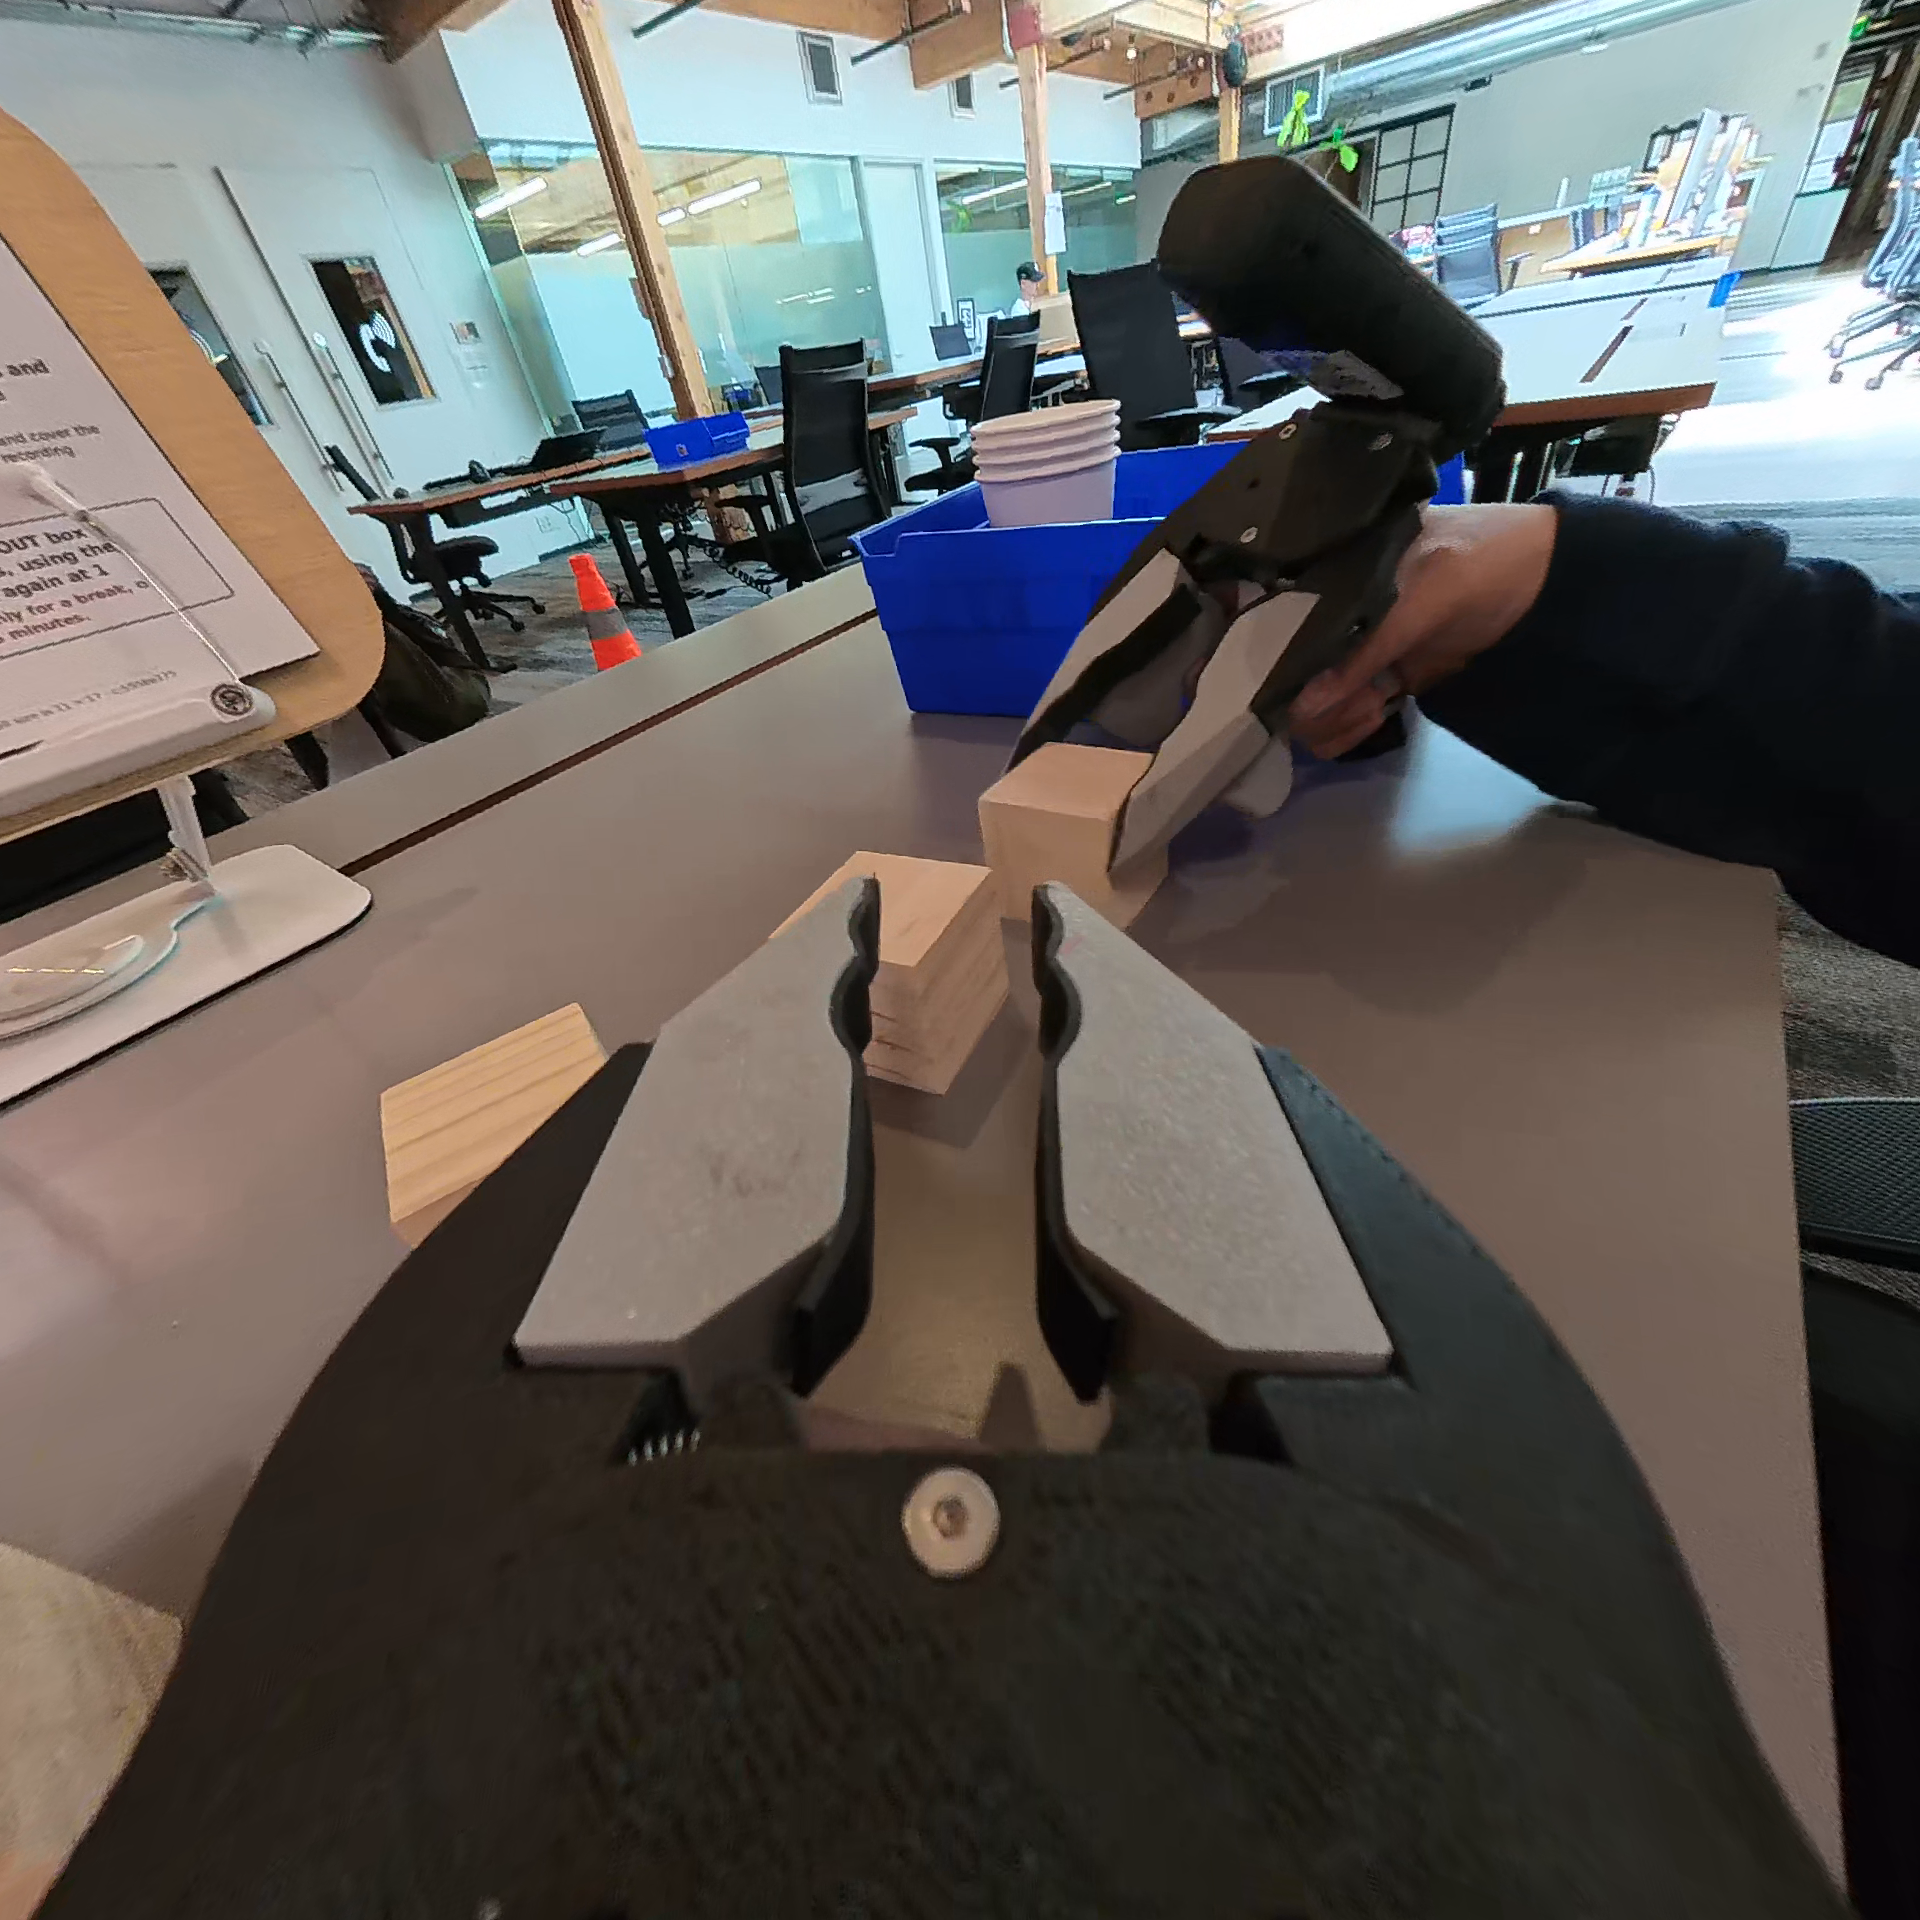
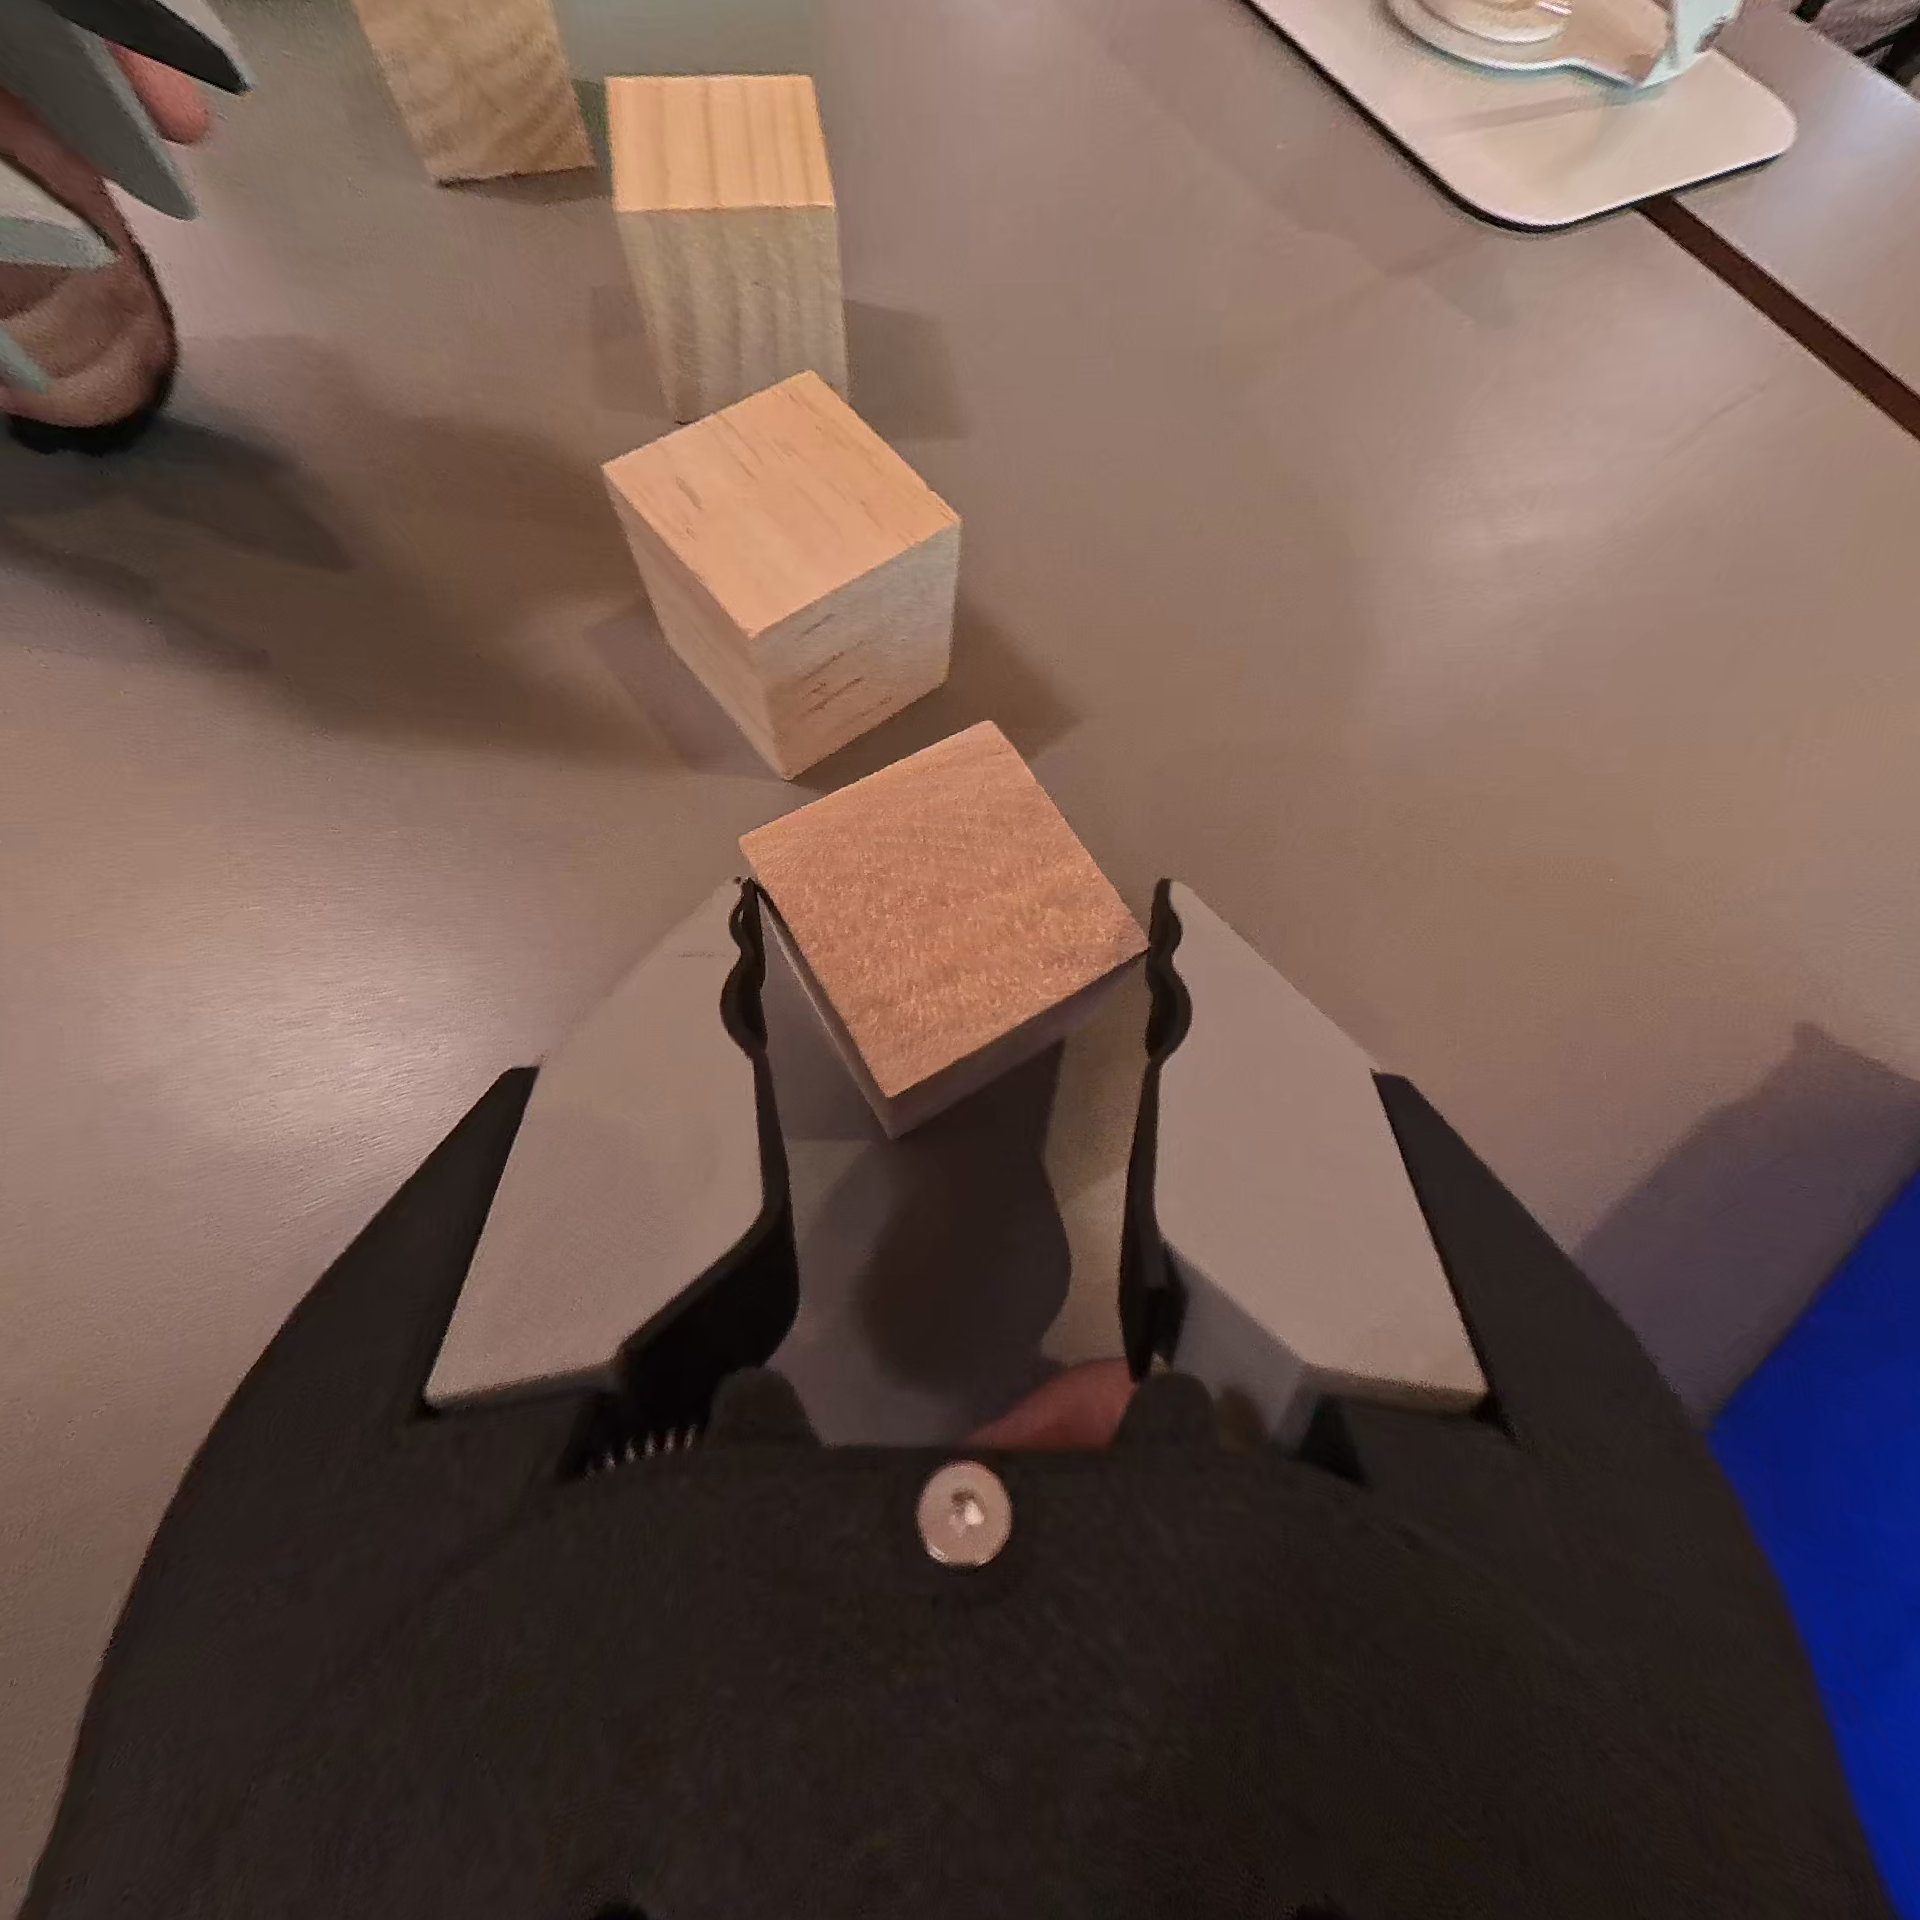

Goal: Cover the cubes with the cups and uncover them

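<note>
Grey matte surface (image 2: 1351,623), bearing:

- Four pale wooden cubes in a loose row. The nearest cube (image 2: 935,914) in the right wrist view stands between the fingers of the right gripper (image 2: 951,935); then the second cube (image 2: 779,561) just beyond it, the third cube (image 2: 727,239), and the fourth cube (image 2: 478,83) at the top edge. All four stand bare, no cup over any.
- Stack of lilac paper cups (image 1: 1047,457), nested, mouths up, standing in a blue plastic bin (image 1: 987,623) at the far side of the surface, well apart from the cubes' row.
- White stand base (image 1: 208,925) with a wooden clipboard (image 1: 208,436) carrying a printed sheet, at the left.

Grippers:

- Right gripper: fingers spread wide to either side of the nearest cube. The cube sits turned, its corners close to the pads; whether the pads touch it cannot be told. A hand (image 1: 1423,634) in a dark sleeve holds the grip.
- Left gripper (image 1: 956,935): fingers parted with a modest gap, nothing between them; it is above the surface, short of the second cube.

Beyond: office desks, black chairs, an orange traffic cone (image 1: 603,623).
</note>
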Tool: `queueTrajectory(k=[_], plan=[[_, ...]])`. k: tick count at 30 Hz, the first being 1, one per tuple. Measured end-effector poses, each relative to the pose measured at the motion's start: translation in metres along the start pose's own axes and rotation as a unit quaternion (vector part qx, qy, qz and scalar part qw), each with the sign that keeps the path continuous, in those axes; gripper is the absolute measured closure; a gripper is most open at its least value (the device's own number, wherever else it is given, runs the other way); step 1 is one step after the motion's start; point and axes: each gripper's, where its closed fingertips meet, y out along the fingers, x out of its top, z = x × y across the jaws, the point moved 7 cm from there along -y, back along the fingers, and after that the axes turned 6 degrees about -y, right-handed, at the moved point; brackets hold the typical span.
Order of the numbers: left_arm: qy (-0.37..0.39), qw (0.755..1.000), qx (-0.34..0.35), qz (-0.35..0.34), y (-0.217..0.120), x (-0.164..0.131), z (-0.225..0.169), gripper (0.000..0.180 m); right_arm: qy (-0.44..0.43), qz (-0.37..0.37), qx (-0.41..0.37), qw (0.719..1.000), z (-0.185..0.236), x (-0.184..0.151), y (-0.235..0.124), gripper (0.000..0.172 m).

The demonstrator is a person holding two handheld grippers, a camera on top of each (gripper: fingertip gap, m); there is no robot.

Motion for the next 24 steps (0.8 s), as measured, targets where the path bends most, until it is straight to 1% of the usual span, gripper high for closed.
queueTrajectory(k=[4, 7, 10, 13, 16, 18, 20, 22, 24], plan=[[0.0, 1.0, 0.001, 0.0, 0.0, 0.0, 0.0, 0.153, 0.001, -0.01, 0.02, 1.0, 0.002, 0.003, -0.001, 0.105], [-0.001, 1.0, 0.0, 0.003, 0.001, 0.0, 0.0, 0.154, -0.002, -0.041, 0.056, 0.998, 0.009, 0.01, -0.003, 0.114], [-0.001, 1.0, 0.002, 0.0, 0.0, 0.0, 0.001, 0.154, -0.022, -0.056, 0.064, 0.996, 0.016, 0.014, -0.004, 0.116], [-0.002, 1.0, 0.003, -0.002, 0.0, 0.001, 0.001, 0.154, -0.019, -0.062, 0.034, 0.997, 0.013, 0.015, -0.004, 0.113], [-0.003, 1.0, 0.002, -0.001, 0.0, 0.0, 0.001, 0.154, -0.001, -0.074, 0.023, 0.997, 0.013, 0.018, -0.006, 0.108], [-0.002, 1.0, 0.003, -0.001, 0.0, 0.0, 0.001, 0.154, -0.008, -0.078, 0.015, 0.997, 0.013, 0.017, -0.006, 0.108], [-0.001, 1.0, 0.004, -0.002, 0.0, 0.001, 0.001, 0.154, -0.018, -0.07, 0.016, 0.997, 0.014, 0.013, -0.003, 0.106], [0.001, 1.0, 0.005, -0.003, 0.0, 0.001, 0.001, 0.154, -0.007, -0.064, 0.029, 0.997, 0.013, 0.011, 0.001, 0.105], [0.002, 1.0, 0.005, -0.003, -0.001, 0.001, 0.001, 0.154, 0.007, -0.067, 0.057, 0.996, 0.015, 0.01, 0.002, 0.118]])
